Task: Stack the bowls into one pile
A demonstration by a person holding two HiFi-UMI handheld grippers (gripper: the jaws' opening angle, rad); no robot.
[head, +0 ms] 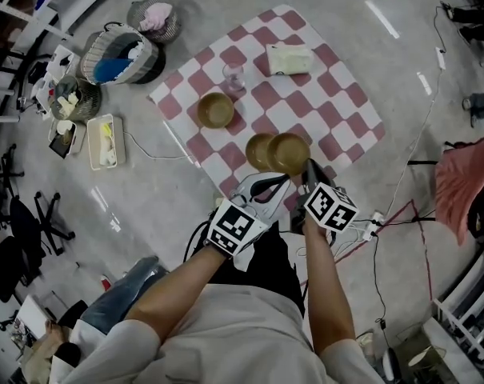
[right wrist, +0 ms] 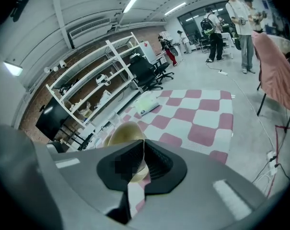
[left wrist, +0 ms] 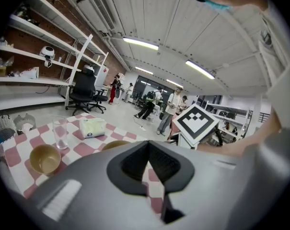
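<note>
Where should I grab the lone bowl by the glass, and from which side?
Pinch the rim of the lone bowl at its near edge, coming down from above with one jaw inside. It sits upright with its mouth open, and the glass stands close on its far side.

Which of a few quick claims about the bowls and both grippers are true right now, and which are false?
1. The right gripper is shut on the rim of the near bowl. True.
2. The left gripper also grips a bowl. False: its jaws are together with nothing between them.
3. All three bowls already form one pile. False: the far bowl sits by itself near the glass, apart from the other two.
4. A tissue pack lies on the checkered mat. True.
</note>
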